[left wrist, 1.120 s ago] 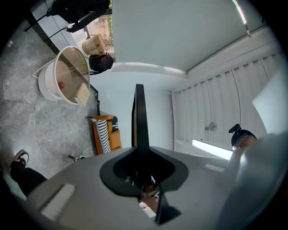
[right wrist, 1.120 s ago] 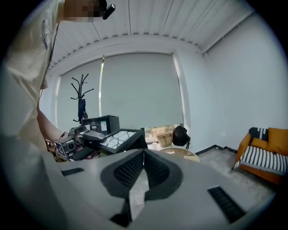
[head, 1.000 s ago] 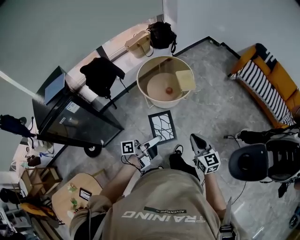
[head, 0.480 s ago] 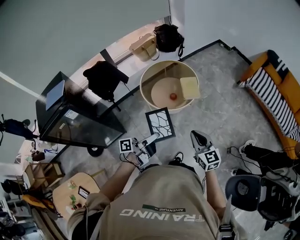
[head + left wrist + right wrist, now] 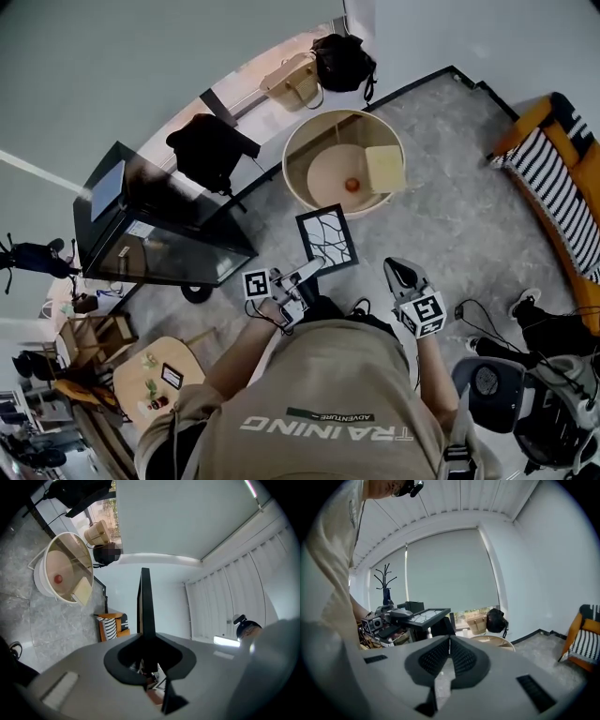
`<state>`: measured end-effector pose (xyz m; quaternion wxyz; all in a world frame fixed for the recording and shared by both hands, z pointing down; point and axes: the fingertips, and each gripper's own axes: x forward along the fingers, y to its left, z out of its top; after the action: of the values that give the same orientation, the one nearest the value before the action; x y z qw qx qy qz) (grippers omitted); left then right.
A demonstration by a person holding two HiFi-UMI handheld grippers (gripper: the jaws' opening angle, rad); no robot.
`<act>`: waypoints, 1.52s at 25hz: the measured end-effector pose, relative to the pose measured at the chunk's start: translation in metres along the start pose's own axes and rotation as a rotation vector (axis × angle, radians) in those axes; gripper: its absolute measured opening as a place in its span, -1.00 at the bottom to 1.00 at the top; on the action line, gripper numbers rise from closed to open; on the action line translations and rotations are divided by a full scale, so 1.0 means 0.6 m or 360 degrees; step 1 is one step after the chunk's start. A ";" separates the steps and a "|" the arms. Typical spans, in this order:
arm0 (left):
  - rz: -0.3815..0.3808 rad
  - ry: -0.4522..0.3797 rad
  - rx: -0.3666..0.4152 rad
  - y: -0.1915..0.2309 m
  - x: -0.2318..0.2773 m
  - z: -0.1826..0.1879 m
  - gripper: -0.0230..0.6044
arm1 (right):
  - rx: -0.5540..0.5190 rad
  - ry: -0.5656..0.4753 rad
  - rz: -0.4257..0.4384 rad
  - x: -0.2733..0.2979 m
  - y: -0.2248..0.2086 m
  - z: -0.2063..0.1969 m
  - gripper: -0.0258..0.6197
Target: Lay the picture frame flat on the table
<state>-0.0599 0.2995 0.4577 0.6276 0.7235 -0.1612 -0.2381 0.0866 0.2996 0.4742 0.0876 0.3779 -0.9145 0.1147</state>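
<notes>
A black picture frame (image 5: 327,239) with a white branch pattern hangs above the floor, held by its lower edge in my left gripper (image 5: 309,270), which is shut on it. Edge-on in the left gripper view, the frame (image 5: 145,602) rises straight out of the jaws of that gripper (image 5: 146,644). My right gripper (image 5: 395,268) is shut and holds nothing, off to the right of the frame. The right gripper view shows the frame (image 5: 425,615) at the left, beyond the closed jaws of that gripper (image 5: 449,645). The round cream table (image 5: 296,144) stands just beyond the frame.
On the round table lie a small red ball (image 5: 352,185) and a beige square pad (image 5: 384,169). A black glass cabinet (image 5: 159,234) is at the left, bags (image 5: 343,60) by the wall, a striped orange sofa (image 5: 562,178) at the right, a chair (image 5: 487,384) at the lower right.
The whole head view has shifted as the person moves; the chair has slid down and to the right. The frame stays in the left gripper and is slightly nearer the round table.
</notes>
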 end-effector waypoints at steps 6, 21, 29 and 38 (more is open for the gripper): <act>-0.0014 0.0020 -0.0016 0.002 0.014 0.033 -0.76 | -0.0005 0.0036 0.0007 0.031 -0.013 0.011 -0.90; -0.0104 0.0086 -0.0032 0.026 0.068 0.213 -0.76 | -0.0097 0.0035 -0.0079 0.183 -0.082 0.115 -0.90; -0.0112 0.0151 -0.0045 0.042 0.076 0.295 -0.76 | -0.0225 0.0087 -0.0065 0.276 -0.073 0.139 -0.90; -0.0106 0.0111 -0.0162 0.071 0.075 0.346 -0.76 | -0.0100 0.0104 -0.0111 0.311 -0.098 0.143 -0.90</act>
<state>-0.1328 0.0962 0.4725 0.6605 0.7036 -0.1028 -0.2412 -0.0084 0.1103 0.4464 0.1334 0.4027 -0.9006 0.0951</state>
